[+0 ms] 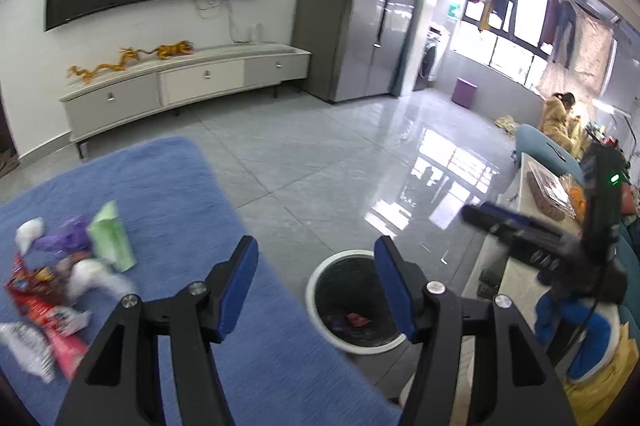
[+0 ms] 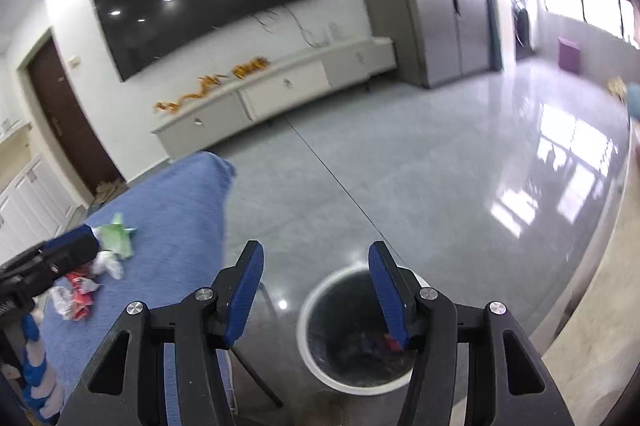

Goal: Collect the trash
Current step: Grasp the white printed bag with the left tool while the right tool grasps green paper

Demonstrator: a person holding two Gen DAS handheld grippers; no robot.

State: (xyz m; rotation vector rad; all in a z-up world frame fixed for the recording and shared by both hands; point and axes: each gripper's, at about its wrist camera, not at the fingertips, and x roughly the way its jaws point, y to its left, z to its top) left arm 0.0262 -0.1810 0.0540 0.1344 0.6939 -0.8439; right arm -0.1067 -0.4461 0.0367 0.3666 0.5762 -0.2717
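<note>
grey floor (image 1: pixel 320 153) — bin (image 1: pixel 320 278) contents blurred; trash (image 1: pixel 60 278) at blue table's (image 1: pixel 180 185) left edge; left gripper (image 1: pixel 316 286), right gripper (image 2: pixel 316 290) spread, empty.

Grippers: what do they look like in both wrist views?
Both match: the left gripper and right gripper have black angular linkage arms with silver round pivot bolts and textured blue finger pads. Seen from the left wrist, the right unit carries a green indicator light, a black cable and a blue-and-white glove.
</note>
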